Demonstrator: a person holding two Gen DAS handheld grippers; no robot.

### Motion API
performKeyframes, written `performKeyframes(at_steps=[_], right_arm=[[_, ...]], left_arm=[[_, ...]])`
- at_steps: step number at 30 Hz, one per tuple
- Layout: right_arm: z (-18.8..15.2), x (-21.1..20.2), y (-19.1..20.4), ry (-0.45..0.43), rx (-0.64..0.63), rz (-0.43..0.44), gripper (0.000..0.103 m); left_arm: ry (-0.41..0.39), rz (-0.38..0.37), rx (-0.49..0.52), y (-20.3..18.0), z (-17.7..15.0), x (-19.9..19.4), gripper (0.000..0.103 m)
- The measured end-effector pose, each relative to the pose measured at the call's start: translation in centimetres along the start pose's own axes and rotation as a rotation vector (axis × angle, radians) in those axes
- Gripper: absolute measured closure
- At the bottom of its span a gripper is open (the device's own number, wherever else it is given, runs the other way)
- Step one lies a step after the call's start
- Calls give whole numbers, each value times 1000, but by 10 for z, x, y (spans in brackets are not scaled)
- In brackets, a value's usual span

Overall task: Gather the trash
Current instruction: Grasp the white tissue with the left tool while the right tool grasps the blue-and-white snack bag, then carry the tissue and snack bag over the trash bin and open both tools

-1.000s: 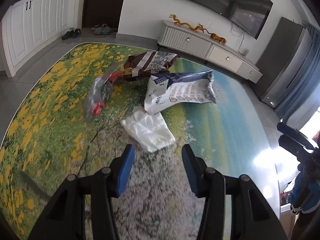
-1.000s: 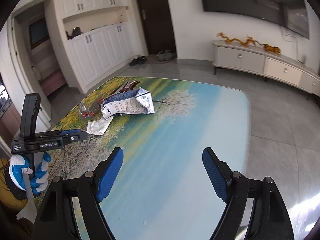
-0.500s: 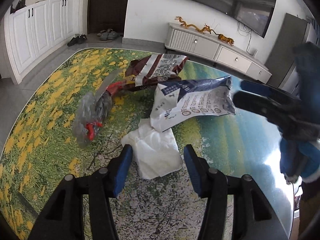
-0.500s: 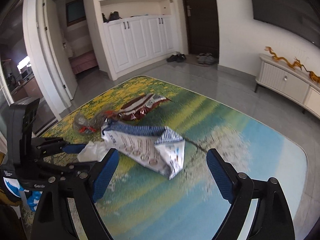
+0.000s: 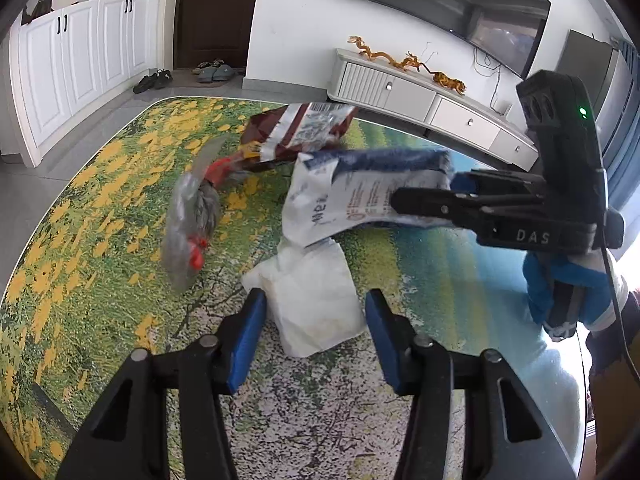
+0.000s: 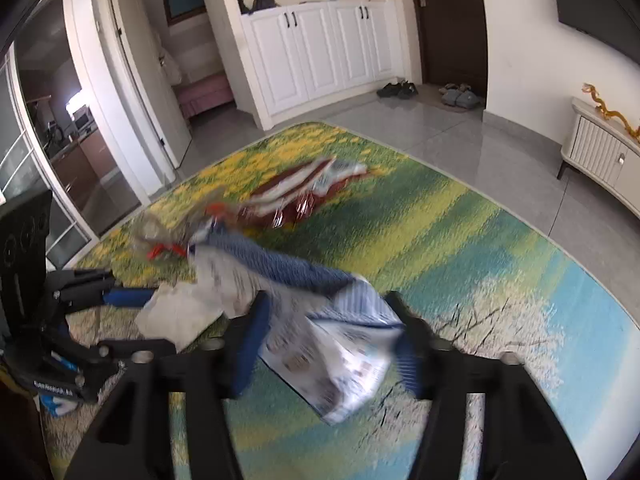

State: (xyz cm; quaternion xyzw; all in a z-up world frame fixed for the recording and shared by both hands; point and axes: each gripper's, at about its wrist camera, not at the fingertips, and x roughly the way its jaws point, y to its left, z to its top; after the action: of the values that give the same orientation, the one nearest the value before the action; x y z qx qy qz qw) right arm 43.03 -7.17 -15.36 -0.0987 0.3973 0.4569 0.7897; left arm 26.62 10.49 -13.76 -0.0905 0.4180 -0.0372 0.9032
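A white-and-blue bag (image 5: 352, 200) (image 6: 344, 364) lies crumpled on the picture-printed table (image 5: 80, 240). My right gripper (image 6: 330, 308) (image 5: 424, 196) reaches in from the right; its jaws are closing and the pads touch the bag's bunched end on both sides. A white tissue (image 5: 312, 296) (image 6: 180, 316) lies flat just below the bag. My left gripper (image 5: 316, 312) hovers over the tissue with its jaws closing slightly, the tissue between the blue pads but not squeezed. A brown snack bag (image 5: 300, 132) and a clear wrapper with red bits (image 5: 188, 224) lie farther back.
The table's far edge curves just behind the brown bag, with grey floor beyond. A low white TV cabinet (image 5: 420, 96) and white cupboards (image 6: 320, 52) stand by the walls. A blue-gloved hand (image 5: 568, 292) holds the right gripper's handle at the table's right side.
The right gripper swung in from the right over the white-and-blue bag and its jaws narrowed onto it. The tissue now sits between the left fingers, which stand slightly closer together.
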Motion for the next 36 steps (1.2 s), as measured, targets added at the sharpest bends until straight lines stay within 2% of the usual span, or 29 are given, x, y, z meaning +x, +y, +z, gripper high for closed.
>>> performKeyframes(at_steps=[2, 5, 12, 23, 36], right_arm=[[-7, -3, 3, 11, -10, -14, 71], [-18, -16, 6, 4, 12, -12, 76], [-59, -51, 19, -20, 93, -66, 78], [-135, -120, 63, -91, 257, -98, 79], [-187, -178, 122, -207, 362, -75, 80]], left_arm=[[-1, -2, 1, 0, -1, -1, 61], [-1, -11, 0, -1, -4, -3, 72], [-4, -50, -12, 0, -12, -11, 89], [8, -142, -35, -5, -55, -52, 96], [-49, -147, 14, -23, -98, -133, 96]])
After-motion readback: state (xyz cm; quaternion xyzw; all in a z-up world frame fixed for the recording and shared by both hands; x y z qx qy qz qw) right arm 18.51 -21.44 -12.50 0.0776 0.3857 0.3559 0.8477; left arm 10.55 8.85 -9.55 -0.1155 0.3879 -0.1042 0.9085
